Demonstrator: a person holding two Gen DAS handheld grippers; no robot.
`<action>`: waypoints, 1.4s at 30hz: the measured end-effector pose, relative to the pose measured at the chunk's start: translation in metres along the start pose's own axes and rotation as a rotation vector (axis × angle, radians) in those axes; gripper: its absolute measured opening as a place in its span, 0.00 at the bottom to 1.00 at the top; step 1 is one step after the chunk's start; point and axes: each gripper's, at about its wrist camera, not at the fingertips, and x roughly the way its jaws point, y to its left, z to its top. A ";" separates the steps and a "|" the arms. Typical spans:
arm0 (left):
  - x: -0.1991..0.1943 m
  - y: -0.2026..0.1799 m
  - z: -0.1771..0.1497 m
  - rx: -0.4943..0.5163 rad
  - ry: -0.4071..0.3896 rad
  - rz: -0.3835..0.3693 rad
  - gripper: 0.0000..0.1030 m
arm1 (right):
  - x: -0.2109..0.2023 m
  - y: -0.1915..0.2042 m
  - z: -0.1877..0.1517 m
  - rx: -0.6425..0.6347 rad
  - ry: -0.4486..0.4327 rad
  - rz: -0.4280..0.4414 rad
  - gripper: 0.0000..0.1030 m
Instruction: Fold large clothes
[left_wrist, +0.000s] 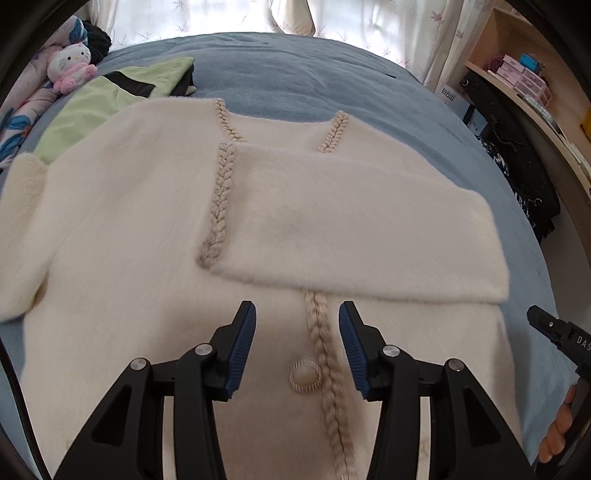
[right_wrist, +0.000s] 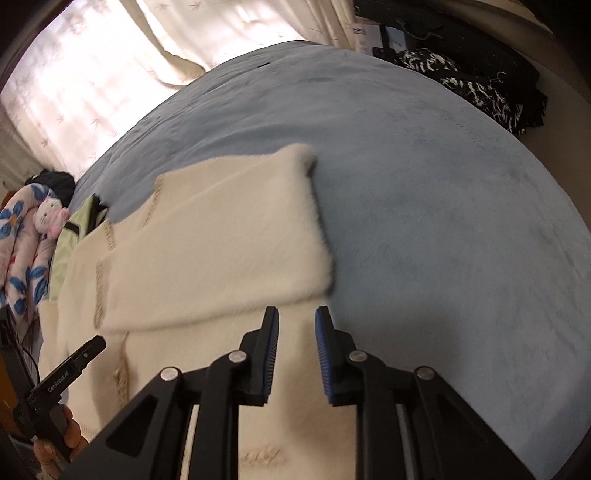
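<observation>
A cream fuzzy cardigan (left_wrist: 122, 236) with braided trim lies flat on the blue bed (left_wrist: 295, 70). Its right sleeve (left_wrist: 354, 229) is folded across the chest; the left sleeve (left_wrist: 18, 229) hangs out at the left. My left gripper (left_wrist: 297, 314) is open and empty, above the front braid and a round button (left_wrist: 303, 376). My right gripper (right_wrist: 295, 317) is open and empty, over the cardigan's right edge (right_wrist: 295, 424) just below the folded sleeve (right_wrist: 221, 251). Each gripper shows at the edge of the other's view (left_wrist: 554, 332) (right_wrist: 74, 362).
A light green garment (left_wrist: 96, 107) lies beyond the cardigan at the left, with a plush toy (left_wrist: 72, 68) and floral bedding (right_wrist: 22, 251). Dark clothes (right_wrist: 476, 85) are piled off the bed's right side by wooden shelves (left_wrist: 524, 77). Curtains (right_wrist: 92, 74) hang behind.
</observation>
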 end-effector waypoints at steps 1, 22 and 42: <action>-0.006 -0.001 -0.003 0.007 -0.005 0.008 0.44 | -0.002 0.004 -0.004 -0.002 0.002 0.004 0.20; -0.112 0.003 -0.064 0.048 -0.079 0.134 0.53 | -0.055 0.060 -0.057 -0.087 0.017 0.038 0.20; -0.196 0.136 -0.103 -0.087 -0.183 0.165 0.58 | -0.083 0.190 -0.112 -0.348 -0.023 0.028 0.20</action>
